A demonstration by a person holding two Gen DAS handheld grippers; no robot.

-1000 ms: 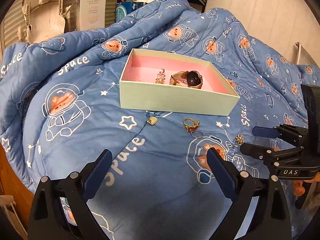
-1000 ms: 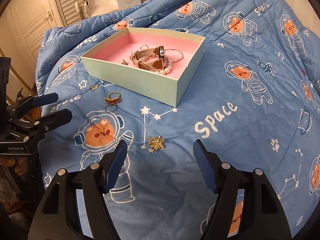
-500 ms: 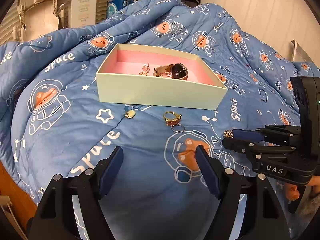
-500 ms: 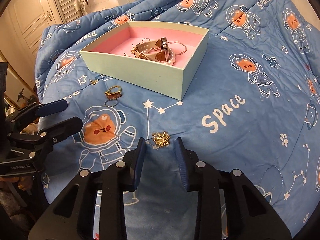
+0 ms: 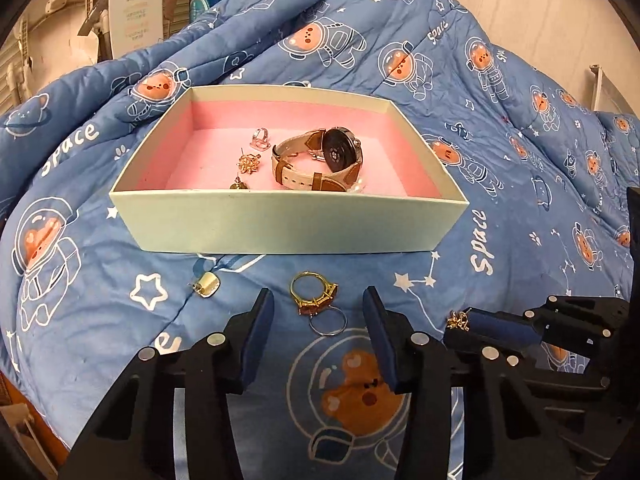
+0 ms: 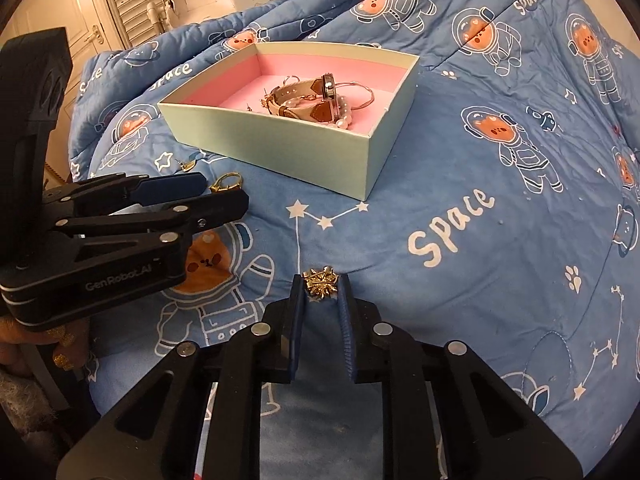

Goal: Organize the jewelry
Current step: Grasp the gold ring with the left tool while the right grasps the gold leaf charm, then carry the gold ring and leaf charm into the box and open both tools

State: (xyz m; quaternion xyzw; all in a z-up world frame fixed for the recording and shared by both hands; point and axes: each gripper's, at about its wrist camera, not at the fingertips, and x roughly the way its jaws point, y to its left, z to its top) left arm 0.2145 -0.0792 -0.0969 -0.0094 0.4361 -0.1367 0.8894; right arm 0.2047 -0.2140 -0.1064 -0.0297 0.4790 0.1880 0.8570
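Two grippers over a blue quilt (image 5: 120,320). Right gripper (image 6: 320,304): jaws have just been closing and now pinch a gold star-shaped earring (image 6: 320,280) at their tips, the earring resting on the quilt. Left gripper (image 5: 318,336): jaws half spread and just been closing; a gold ring (image 5: 314,292) and a thin silver ring (image 5: 328,322) lie between the tips, untouched as far as can be seen. One small square earring (image 5: 208,285) sits just left of the left jaw. One pale green box (image 5: 280,220) with pink lining lies beyond, holding one watch (image 5: 320,160), two small earrings, one silver ring, plus pearls and a bangle seen from the right wrist.
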